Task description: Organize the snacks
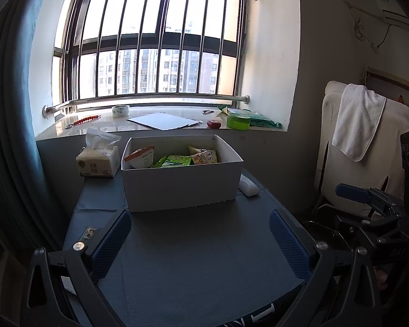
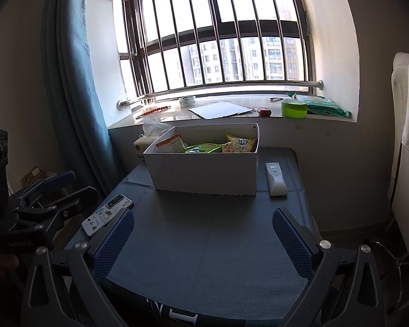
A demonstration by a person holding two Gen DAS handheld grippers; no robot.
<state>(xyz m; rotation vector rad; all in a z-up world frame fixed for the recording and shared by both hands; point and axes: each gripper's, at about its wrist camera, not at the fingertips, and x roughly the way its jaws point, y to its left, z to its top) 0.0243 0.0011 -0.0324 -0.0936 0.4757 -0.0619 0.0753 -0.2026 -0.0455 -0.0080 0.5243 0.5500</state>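
The white box [image 1: 181, 182] of snack packets [image 1: 176, 160] is sitting ahead of both grippers, left [image 1: 200, 241] and right [image 2: 203, 241], jaws spread, empty. The box walls are hiding the packets' lower parts.

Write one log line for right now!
left gripper open, empty | right gripper open, empty | snacks in white box | phone on table

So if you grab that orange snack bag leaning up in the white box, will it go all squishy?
Probably. The orange snack bag looks like a thin, puffed packet, so it would likely crumple and weigh little. It leans on the white box wall, so a nudge may topple it. Its glossy film could slip between the pads.
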